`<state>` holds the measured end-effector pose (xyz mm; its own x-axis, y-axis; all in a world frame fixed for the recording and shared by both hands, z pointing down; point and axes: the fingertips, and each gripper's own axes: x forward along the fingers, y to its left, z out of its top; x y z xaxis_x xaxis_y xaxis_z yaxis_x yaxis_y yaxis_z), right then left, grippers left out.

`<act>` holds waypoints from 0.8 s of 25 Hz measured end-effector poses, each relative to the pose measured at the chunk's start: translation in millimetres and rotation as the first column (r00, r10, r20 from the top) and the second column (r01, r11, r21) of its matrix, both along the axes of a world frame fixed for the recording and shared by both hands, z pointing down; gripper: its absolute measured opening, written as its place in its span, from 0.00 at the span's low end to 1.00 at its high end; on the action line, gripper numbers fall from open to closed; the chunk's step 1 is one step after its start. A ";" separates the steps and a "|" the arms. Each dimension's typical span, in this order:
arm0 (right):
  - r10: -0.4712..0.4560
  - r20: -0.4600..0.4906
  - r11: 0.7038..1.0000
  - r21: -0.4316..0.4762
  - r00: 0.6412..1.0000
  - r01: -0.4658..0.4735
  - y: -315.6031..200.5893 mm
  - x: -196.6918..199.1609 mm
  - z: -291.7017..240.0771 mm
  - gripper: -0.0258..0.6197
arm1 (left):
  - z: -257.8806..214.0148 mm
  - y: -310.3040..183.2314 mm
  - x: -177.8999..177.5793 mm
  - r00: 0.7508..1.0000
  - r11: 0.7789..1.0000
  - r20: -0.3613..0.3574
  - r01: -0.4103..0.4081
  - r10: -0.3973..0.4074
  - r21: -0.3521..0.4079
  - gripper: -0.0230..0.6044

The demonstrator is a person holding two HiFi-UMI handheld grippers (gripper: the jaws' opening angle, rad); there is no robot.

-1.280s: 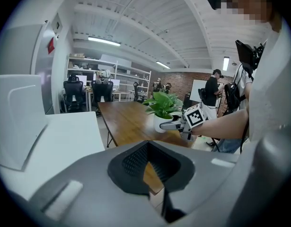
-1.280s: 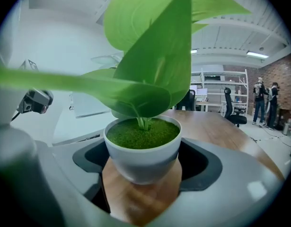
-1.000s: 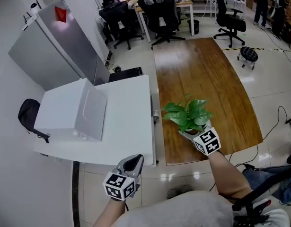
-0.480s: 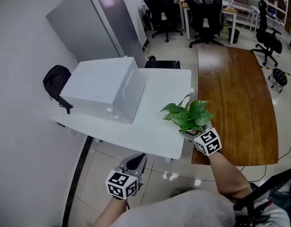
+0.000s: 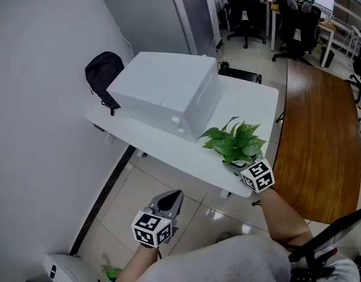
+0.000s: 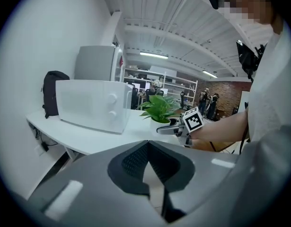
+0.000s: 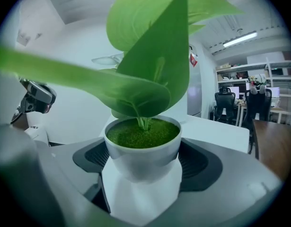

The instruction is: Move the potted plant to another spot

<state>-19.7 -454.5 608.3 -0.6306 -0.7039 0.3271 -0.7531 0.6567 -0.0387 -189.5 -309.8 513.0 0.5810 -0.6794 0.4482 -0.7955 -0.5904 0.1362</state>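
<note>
Two grippers, one job: your left gripper [image 5: 168,201] hangs spare, jaws closed on nothing, while your right gripper [image 5: 238,165] clamps the white-potted green leafy plant [image 5: 234,142], held upright over the near corner of the white rectangular table [image 5: 248,106], probably so no soil spills.

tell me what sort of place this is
Probably an open-plan office: black swivel office chairs, a long brown wooden table, and a white desk bearing a white boxy appliance.

A white microwave [image 5: 165,90] sits on a white desk [image 5: 250,107], black backpack [image 5: 104,75] beside.
</note>
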 end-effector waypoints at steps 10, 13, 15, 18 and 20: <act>-0.058 -0.009 0.998 -0.037 0.998 0.058 -13.8 -39.1 23.7 0.74 | 7.0 0.9 -33.8 0.996 0.996 0.000 0.086 -0.086 -0.010 0.03; -0.059 -0.018 0.997 -0.044 0.998 0.058 -17.2 -39.8 29.9 0.74 | 6.2 -0.8 -36.2 0.995 0.995 0.001 0.102 -0.102 0.010 0.03; -0.061 -0.032 0.997 -0.040 0.998 0.059 -17.0 -38.6 31.9 0.74 | 3.0 -0.8 -36.2 0.994 0.993 0.003 0.112 -0.112 0.032 0.03; -0.059 -0.046 0.998 -0.037 0.997 0.058 -16.8 -38.0 34.5 0.74 | 1.5 -1.2 -38.1 0.993 0.992 0.007 0.120 -0.120 0.043 0.03; -0.058 -0.041 0.997 -0.045 0.997 0.056 -16.7 -39.4 36.1 0.75 | 1.6 -1.9 -41.2 0.992 0.991 0.005 0.125 -0.125 0.042 0.03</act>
